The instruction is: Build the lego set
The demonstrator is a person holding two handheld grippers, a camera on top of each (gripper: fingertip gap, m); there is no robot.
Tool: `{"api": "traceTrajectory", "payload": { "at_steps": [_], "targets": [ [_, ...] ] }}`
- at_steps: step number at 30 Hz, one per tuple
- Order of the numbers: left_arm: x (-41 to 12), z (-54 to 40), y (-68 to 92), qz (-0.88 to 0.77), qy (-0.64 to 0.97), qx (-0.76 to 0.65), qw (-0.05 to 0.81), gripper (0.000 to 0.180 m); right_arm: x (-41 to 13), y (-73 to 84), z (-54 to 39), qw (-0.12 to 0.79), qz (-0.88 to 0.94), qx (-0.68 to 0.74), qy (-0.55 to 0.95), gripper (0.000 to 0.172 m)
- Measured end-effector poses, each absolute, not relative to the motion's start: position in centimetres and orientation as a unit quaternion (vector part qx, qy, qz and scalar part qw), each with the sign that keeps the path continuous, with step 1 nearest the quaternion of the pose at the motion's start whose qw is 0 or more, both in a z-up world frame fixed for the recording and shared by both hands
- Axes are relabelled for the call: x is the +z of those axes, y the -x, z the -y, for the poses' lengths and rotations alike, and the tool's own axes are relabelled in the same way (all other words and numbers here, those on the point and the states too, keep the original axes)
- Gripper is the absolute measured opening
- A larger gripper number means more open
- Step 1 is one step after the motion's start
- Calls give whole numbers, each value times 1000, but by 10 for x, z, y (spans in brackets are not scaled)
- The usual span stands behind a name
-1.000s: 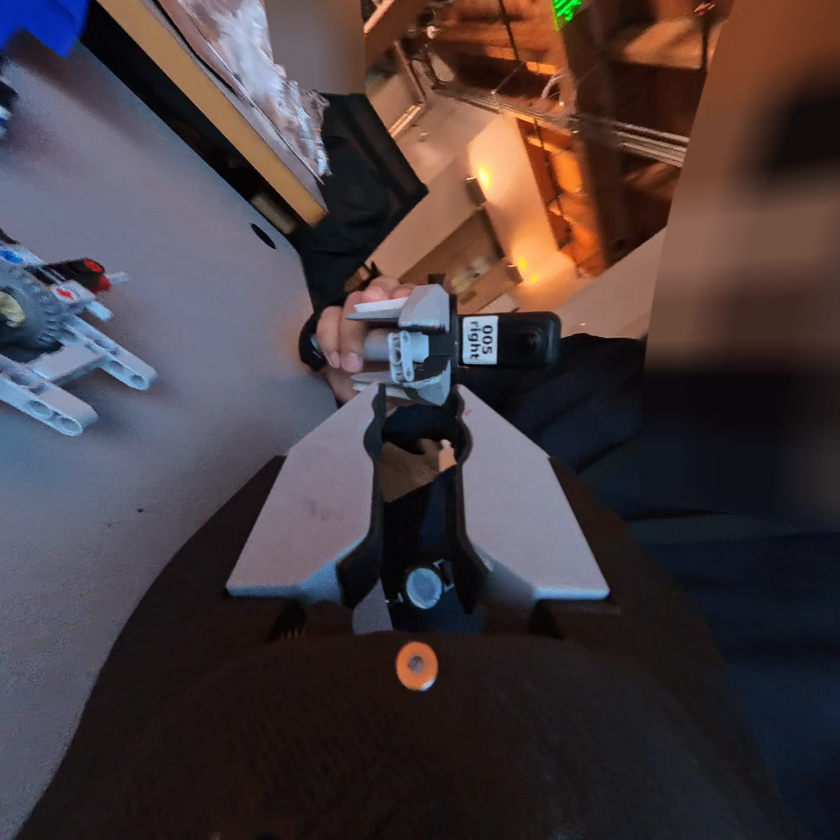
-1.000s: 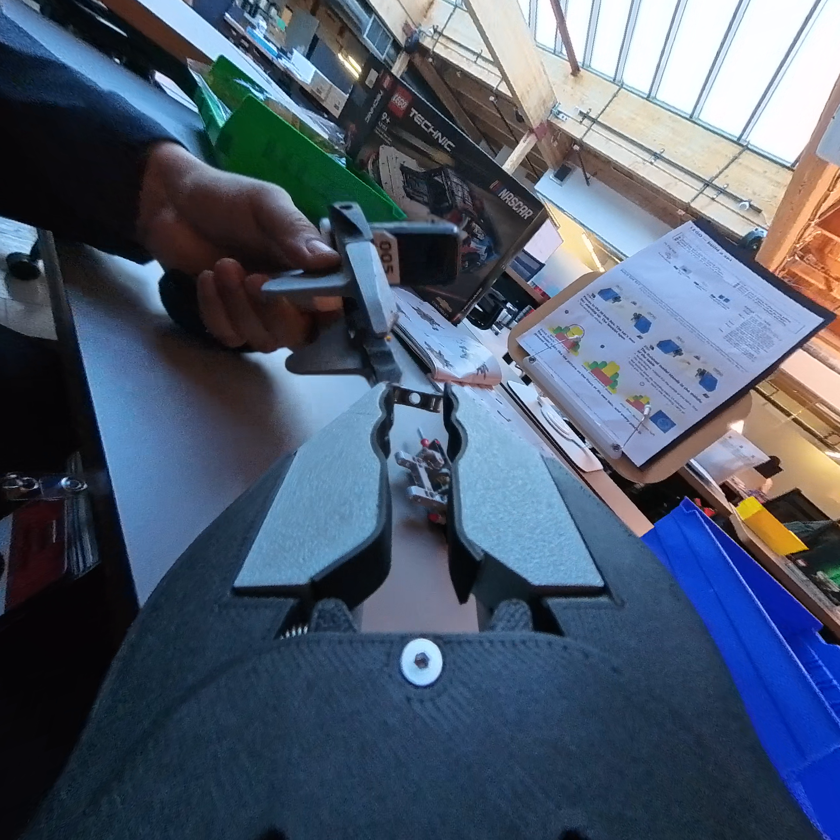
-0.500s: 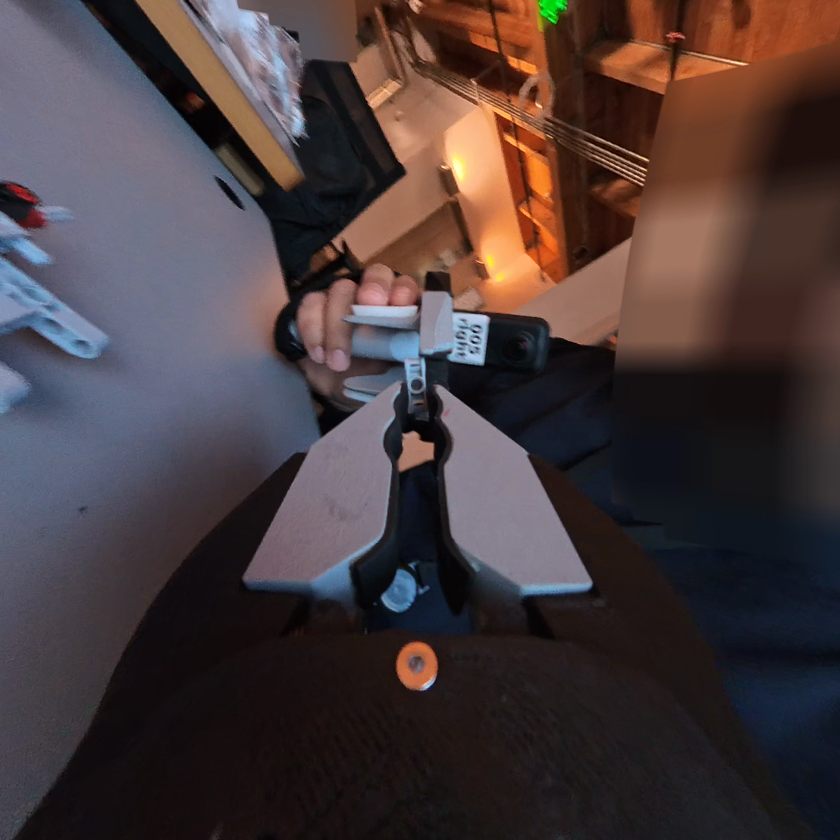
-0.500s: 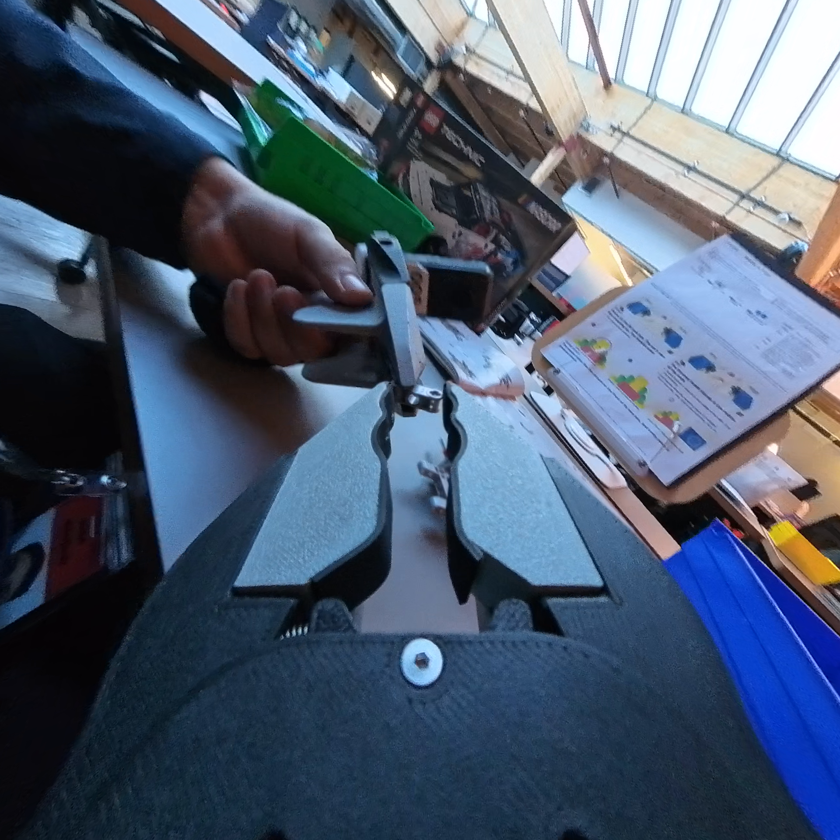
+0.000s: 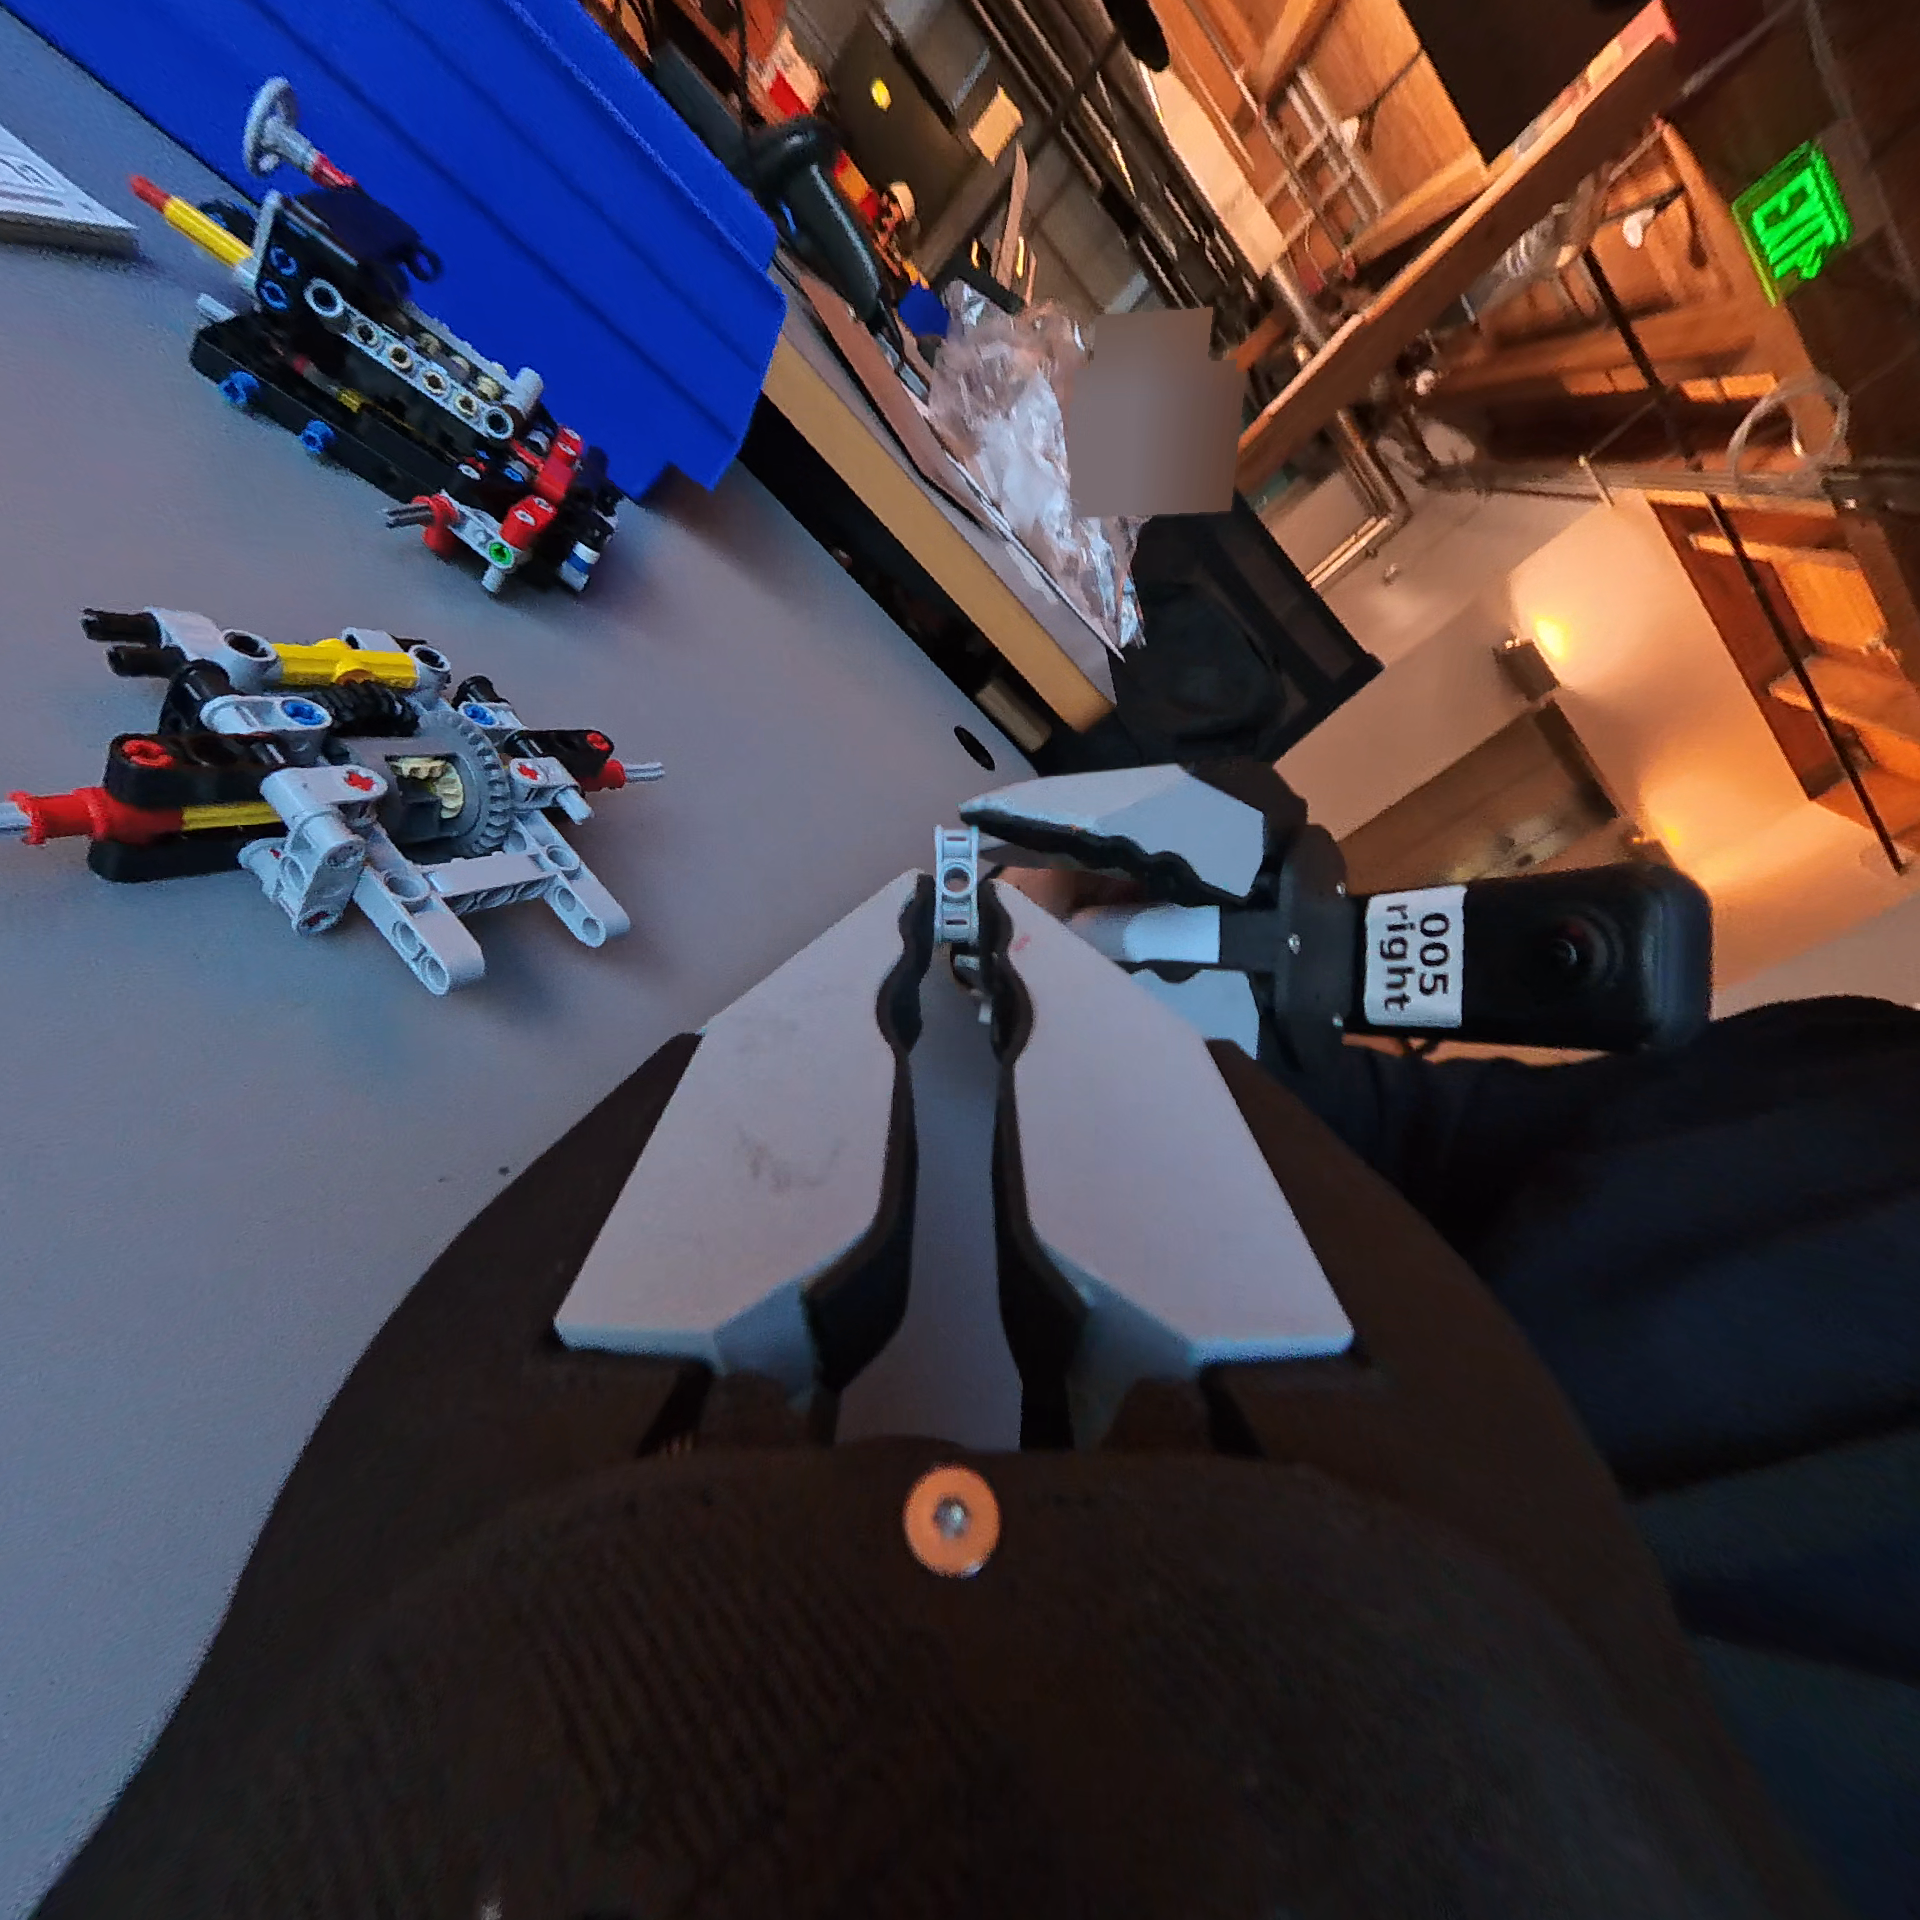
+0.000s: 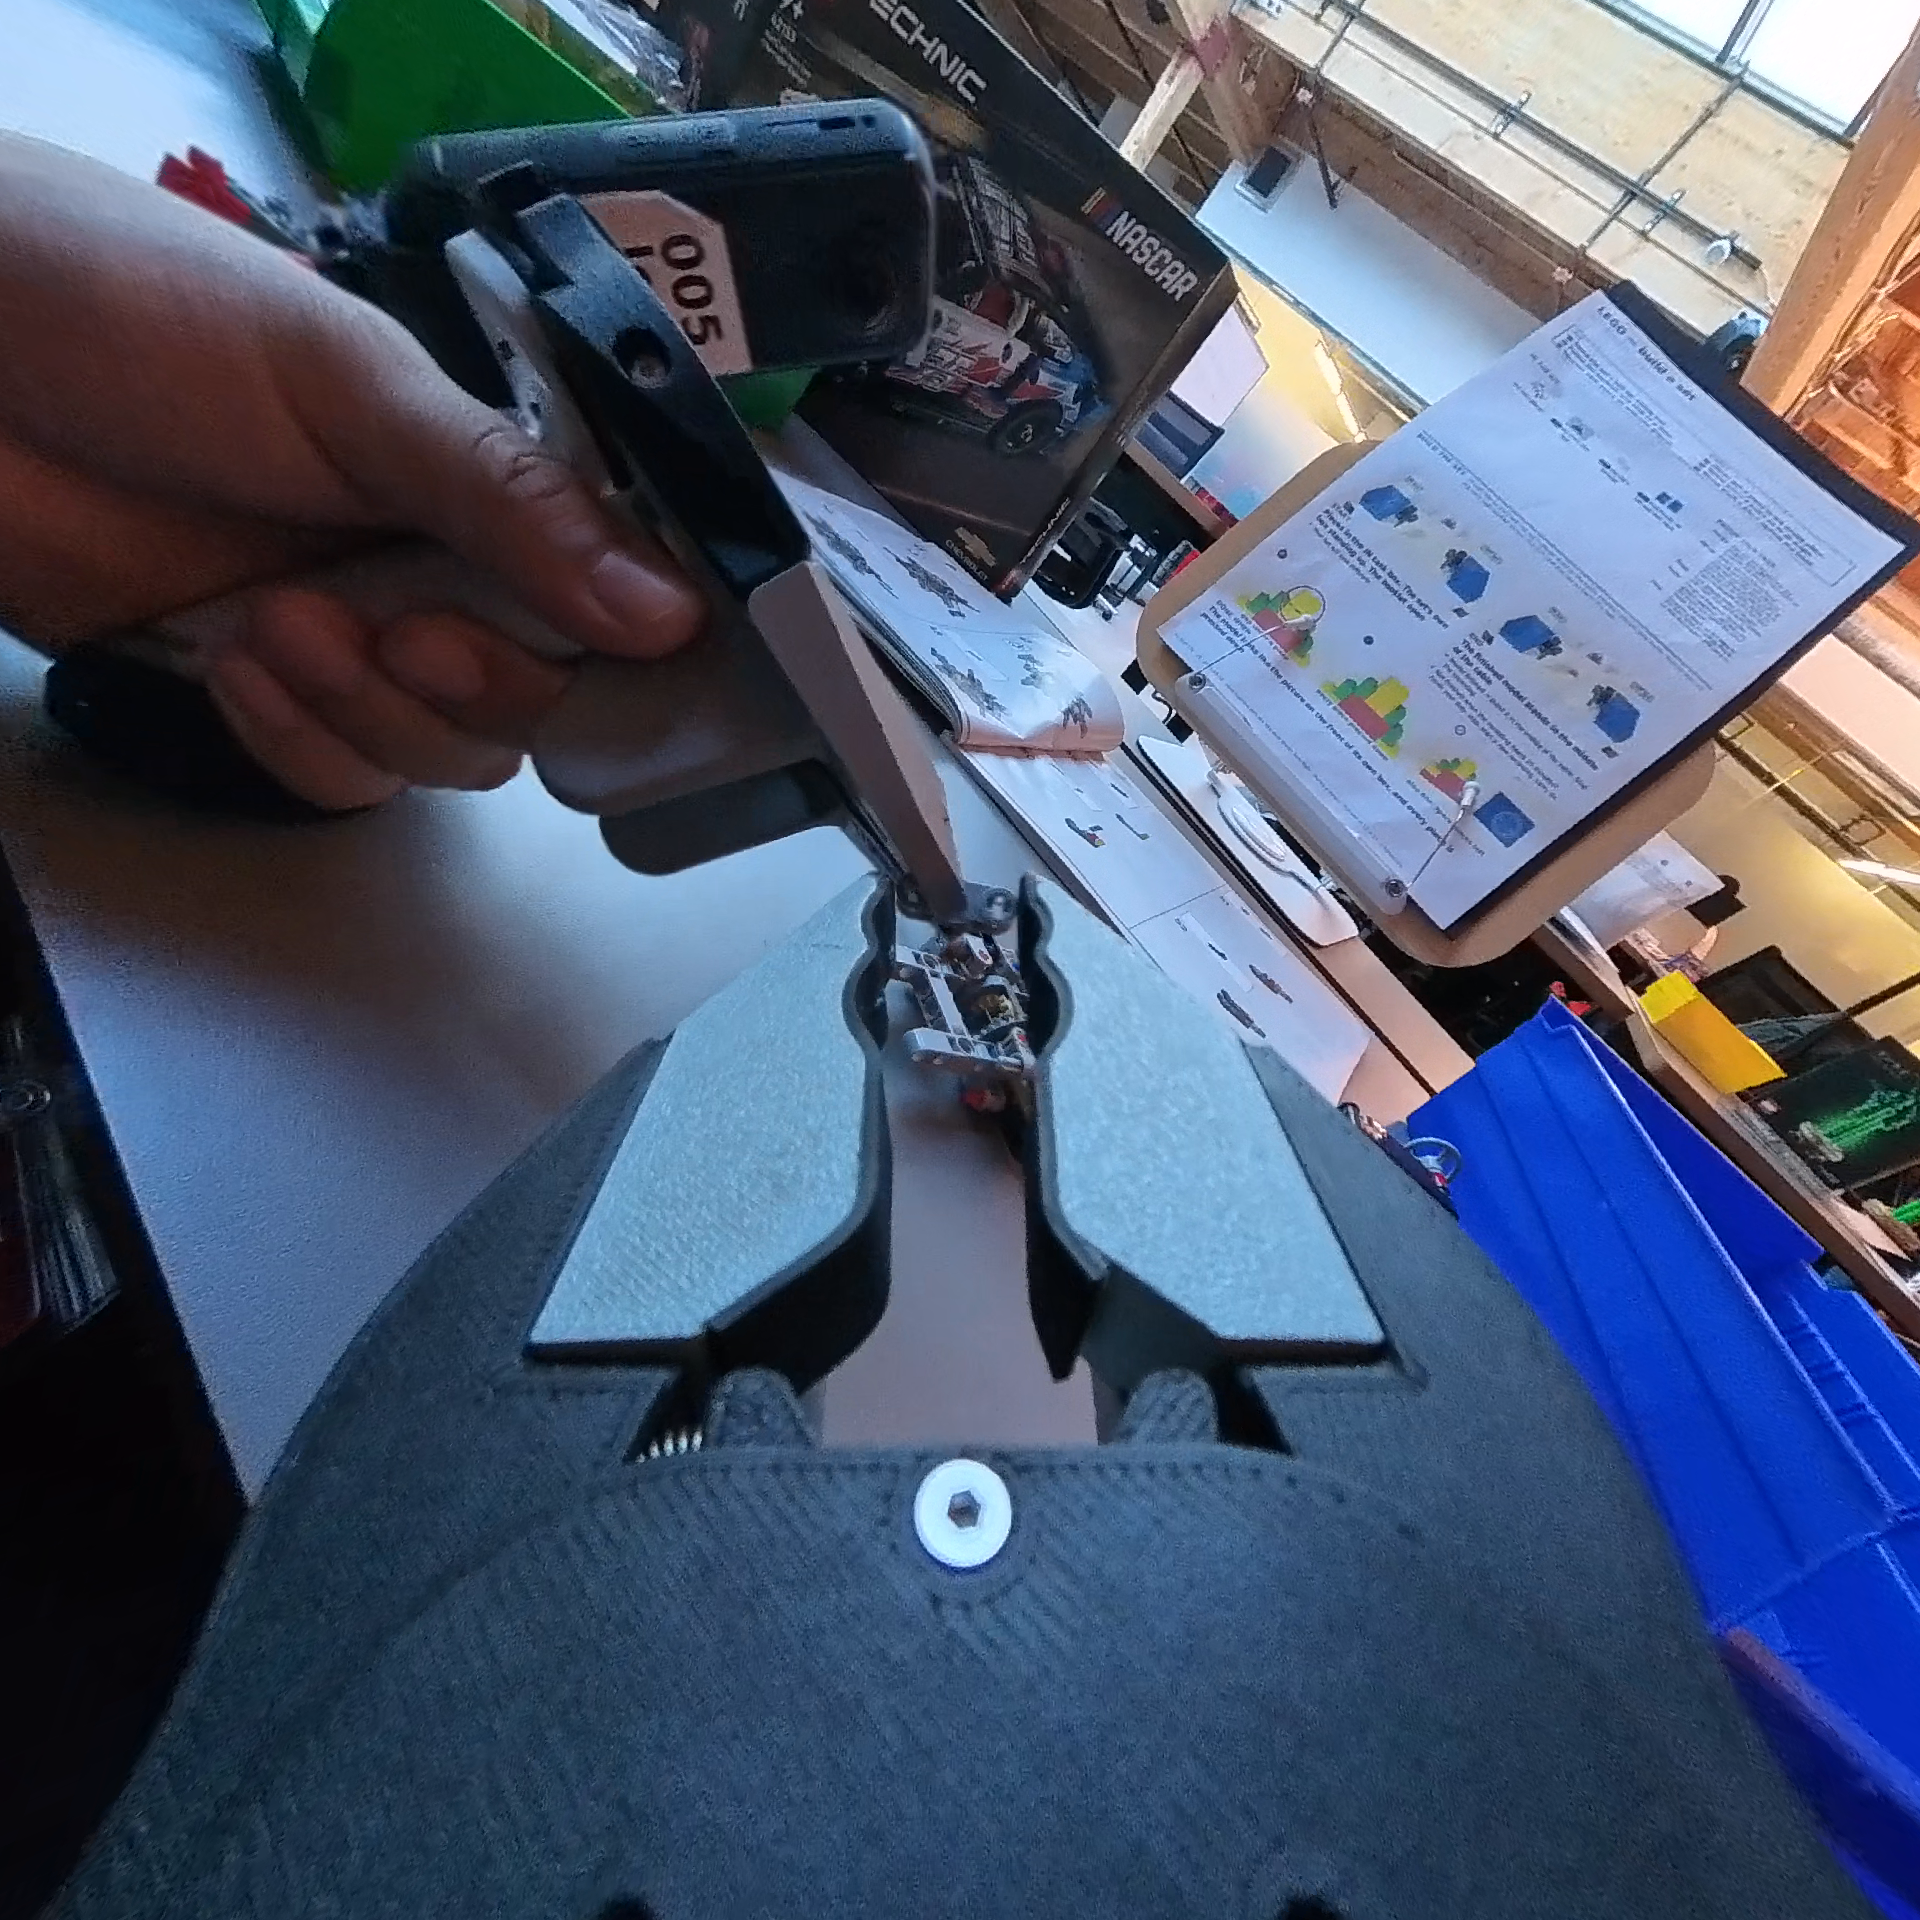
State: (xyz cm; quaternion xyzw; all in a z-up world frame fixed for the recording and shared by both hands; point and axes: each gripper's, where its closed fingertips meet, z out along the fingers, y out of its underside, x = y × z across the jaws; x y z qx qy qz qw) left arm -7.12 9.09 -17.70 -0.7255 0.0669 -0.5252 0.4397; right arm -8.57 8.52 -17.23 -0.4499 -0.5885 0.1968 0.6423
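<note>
The left gripper [image 5: 957, 902] pinches a small grey connector [image 5: 957, 883]. The right gripper [image 6: 953, 914], spread, flanks that connector without gripping; a gear assembly [image 5: 343, 790] lies at ten o'clock.

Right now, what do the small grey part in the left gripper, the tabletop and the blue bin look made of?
Small grey part, pinched between the left gripper's pads: looks like moulded plastic, light grey, matte, with a round hole and slots.
Tabletop: probably laminate, smooth flat grey with a soft sheen.
Blue bin: likely moulded plastic, uniform glossy blue with stepped ribs.
</note>
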Motion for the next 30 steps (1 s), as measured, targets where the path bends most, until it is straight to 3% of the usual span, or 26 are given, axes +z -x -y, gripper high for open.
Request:
{"api": "traceTrajectory", "payload": {
  "at_steps": [13,16,18,23,27,30],
  "targets": [
    [-179,-91,68,-56,724,-539,427,7,-174,84,-85,640,601,177,445,19],
    [-179,-90,73,-80,731,-528,425,26,-176,82,-90,634,600,176,455,19],
    [-186,-90,83,-124,756,-484,423,30,-179,79,-96,627,601,173,465,19],
    [-209,-105,136,-244,819,-222,470,34,-195,69,-117,590,607,168,506,19],
    [-238,-104,133,-274,857,-208,383,53,-203,63,-129,571,618,151,519,20],
    [-249,-113,129,-287,863,-172,379,49,-216,58,-136,550,649,116,513,20]
  ]
}}
